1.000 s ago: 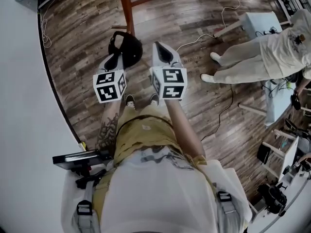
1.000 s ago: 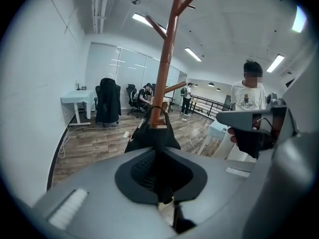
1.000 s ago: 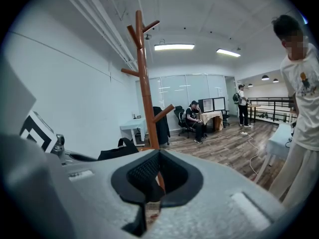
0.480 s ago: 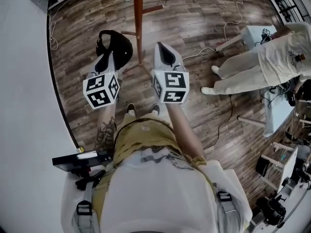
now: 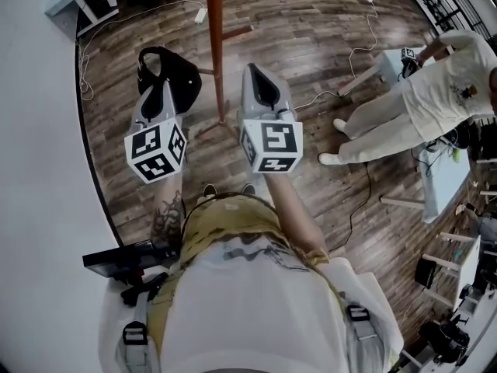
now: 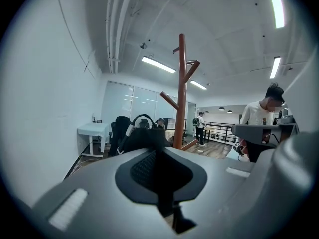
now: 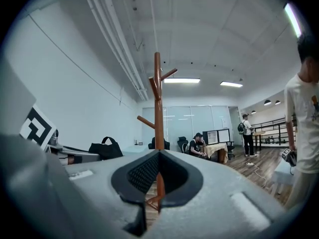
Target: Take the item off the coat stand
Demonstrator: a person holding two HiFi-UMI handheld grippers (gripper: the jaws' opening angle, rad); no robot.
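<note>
1. Left gripper (image 5: 158, 93), my 11 o'clock: jaws pinched shut on the black bag (image 5: 177, 72); I can't see the exact grip point under the fabric.
2. Right gripper (image 5: 258, 80), 12 o'clock: jaws together, empty.
3. Coat stand (image 5: 215, 45), between the grippers: bag hangs clear of it, pole cut off by the frame edge.
4. Bystander (image 5: 411, 103), 2 o'clock: partly cut off.

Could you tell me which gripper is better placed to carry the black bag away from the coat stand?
Left. The left gripper is shut on the black fabric bag, which hangs clear of the brown wooden coat stand; the right gripper holds nothing.
</note>
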